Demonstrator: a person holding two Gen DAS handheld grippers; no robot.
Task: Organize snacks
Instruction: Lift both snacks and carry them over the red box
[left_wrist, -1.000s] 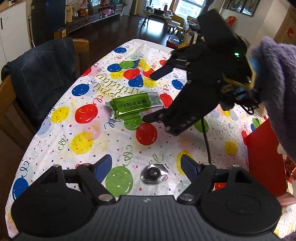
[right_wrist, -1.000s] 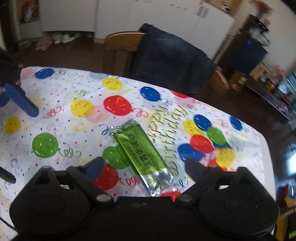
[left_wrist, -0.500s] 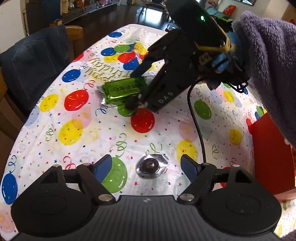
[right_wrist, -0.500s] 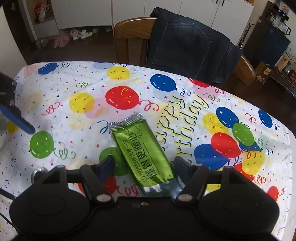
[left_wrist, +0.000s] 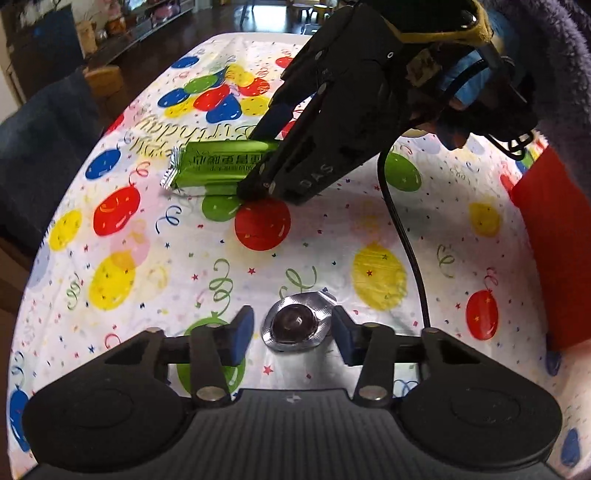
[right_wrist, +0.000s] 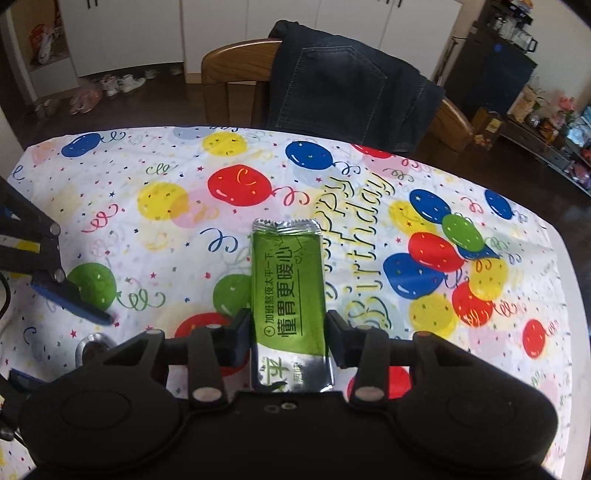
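A green foil snack bar (right_wrist: 288, 291) lies flat on the balloon tablecloth (right_wrist: 184, 206). My right gripper (right_wrist: 286, 332) has closed on its near end, with a pad against each long side. In the left wrist view the same bar (left_wrist: 218, 164) lies at the far left with the right gripper (left_wrist: 262, 162) on it. A small round silver-foil snack (left_wrist: 297, 326) lies between the pads of my left gripper (left_wrist: 291, 334), which stands narrowly open around it with small gaps on both sides.
A red box (left_wrist: 554, 236) stands at the table's right edge. A wooden chair (right_wrist: 236, 77) draped with a dark denim jacket (right_wrist: 343, 92) stands at the far side. The right gripper's black cable (left_wrist: 406, 240) trails across the cloth.
My right gripper moved forward over the green bar and closed on it. My left gripper advanced to the foil snack and narrowed around it.
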